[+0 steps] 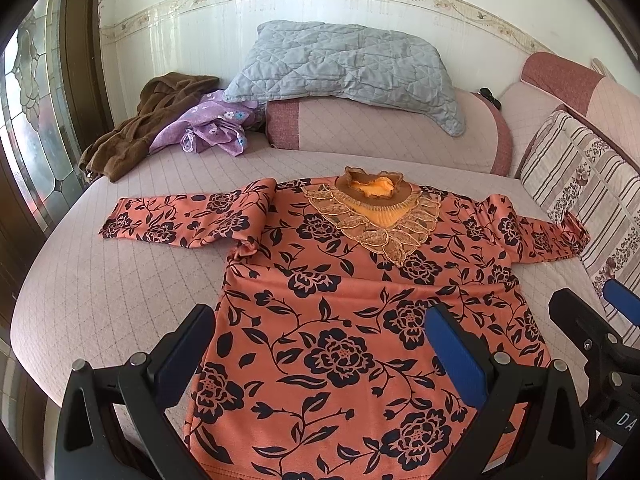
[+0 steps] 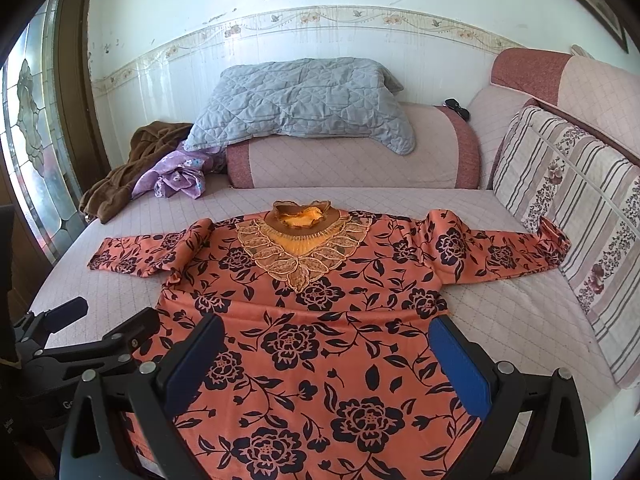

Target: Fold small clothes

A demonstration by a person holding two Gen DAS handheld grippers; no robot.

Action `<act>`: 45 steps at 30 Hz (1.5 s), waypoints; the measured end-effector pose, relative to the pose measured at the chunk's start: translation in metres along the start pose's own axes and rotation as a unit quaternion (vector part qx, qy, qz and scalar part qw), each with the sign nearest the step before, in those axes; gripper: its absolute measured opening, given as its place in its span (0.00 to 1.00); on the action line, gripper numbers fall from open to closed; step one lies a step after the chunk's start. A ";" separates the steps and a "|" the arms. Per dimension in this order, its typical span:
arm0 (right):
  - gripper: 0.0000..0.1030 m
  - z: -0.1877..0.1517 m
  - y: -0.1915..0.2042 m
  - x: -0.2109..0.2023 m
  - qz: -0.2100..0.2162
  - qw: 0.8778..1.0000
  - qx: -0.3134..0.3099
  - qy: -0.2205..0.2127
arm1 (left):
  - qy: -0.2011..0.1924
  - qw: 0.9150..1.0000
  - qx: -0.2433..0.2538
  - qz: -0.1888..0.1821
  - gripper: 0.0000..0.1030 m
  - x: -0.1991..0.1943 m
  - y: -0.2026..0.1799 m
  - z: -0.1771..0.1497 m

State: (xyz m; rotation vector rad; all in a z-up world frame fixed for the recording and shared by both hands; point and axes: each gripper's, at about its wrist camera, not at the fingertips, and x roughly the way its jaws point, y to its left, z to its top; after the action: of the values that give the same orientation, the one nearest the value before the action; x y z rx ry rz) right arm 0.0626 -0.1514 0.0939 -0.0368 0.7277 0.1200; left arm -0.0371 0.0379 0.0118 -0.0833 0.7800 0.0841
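An orange top with black flowers (image 1: 340, 292) lies spread flat on the quilted sofa seat (image 1: 120, 280), collar away from me and both sleeves stretched out sideways. It also fills the right wrist view (image 2: 320, 320). My left gripper (image 1: 320, 344) is open and empty above the top's lower left part. My right gripper (image 2: 324, 360) is open and empty above its lower right part. The right gripper shows at the right edge of the left wrist view (image 1: 592, 320), and the left gripper at the left edge of the right wrist view (image 2: 100, 320).
A grey quilted pillow (image 1: 344, 68) rests on the pink bolster (image 1: 380, 136) at the back. Brown (image 1: 136, 128) and purple (image 1: 208, 128) clothes lie in the back left corner. A striped cushion (image 2: 572, 216) leans at the right. A glass door (image 1: 28, 120) stands at the left.
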 end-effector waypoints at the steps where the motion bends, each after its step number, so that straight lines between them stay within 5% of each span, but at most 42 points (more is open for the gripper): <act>1: 1.00 0.000 0.000 0.000 0.001 1.000 0.001 0.000 | 0.000 1.000 0.000 0.000 1.00 0.000 0.000 0.000; 8: 1.00 -0.001 -0.007 -0.002 0.005 1.000 0.011 -0.015 | 0.004 1.000 0.006 0.004 1.00 0.003 -0.003 0.000; 13: 1.00 -0.007 -0.041 -0.019 0.048 0.993 0.054 -0.096 | 0.013 1.000 0.010 0.013 1.00 0.015 -0.003 -0.001; 17: 1.00 -0.018 -0.069 0.031 0.081 0.995 0.061 0.016 | 0.040 0.999 0.016 0.018 1.00 0.040 -0.004 -0.008; 20: 1.00 -0.031 -0.127 0.053 0.052 0.987 0.150 0.023 | 0.074 0.997 0.014 0.021 1.00 0.064 0.001 -0.021; 23: 1.00 -0.038 -0.209 0.073 0.079 0.956 0.284 0.008 | 0.116 0.993 0.006 0.030 1.00 0.094 0.009 -0.036; 27: 0.95 -0.043 -0.323 0.124 0.072 0.895 0.440 0.012 | 0.144 0.989 0.003 0.037 1.00 0.119 0.011 -0.049; 33: 0.62 -0.026 -0.418 0.209 0.037 0.849 0.527 0.022 | 0.143 0.989 0.016 0.031 1.00 0.132 0.012 -0.052; 38: 0.63 -0.017 -0.464 0.262 -0.004 0.808 0.589 0.022 | 0.138 0.990 0.011 0.025 1.00 0.132 0.022 -0.046; 39: 0.63 -0.012 -0.467 0.267 -0.011 0.806 0.591 0.020 | 0.135 0.990 0.009 0.025 1.00 0.133 0.025 -0.046; 41: 0.46 -0.002 -0.473 0.276 -0.027 0.810 0.585 0.029 | 0.136 0.990 0.004 0.028 1.00 0.136 0.031 -0.045; 42: 0.13 0.008 -0.474 0.283 -0.050 0.822 0.566 0.048 | 0.137 0.990 0.001 0.028 1.00 0.138 0.034 -0.046; 44: 0.06 0.014 -0.475 0.289 -0.062 0.828 0.552 0.072 | 0.137 0.990 -0.007 0.029 1.00 0.139 0.041 -0.046; 45: 0.06 0.026 -0.469 0.287 -0.078 0.843 0.527 0.076 | 0.135 0.990 -0.013 0.030 1.00 0.138 0.046 -0.047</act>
State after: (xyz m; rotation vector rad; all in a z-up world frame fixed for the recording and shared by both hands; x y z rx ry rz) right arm 0.3497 -0.5873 -0.0817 0.9613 0.8675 -0.4602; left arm 0.0227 0.0847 -0.1211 -0.0969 1.0532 0.1425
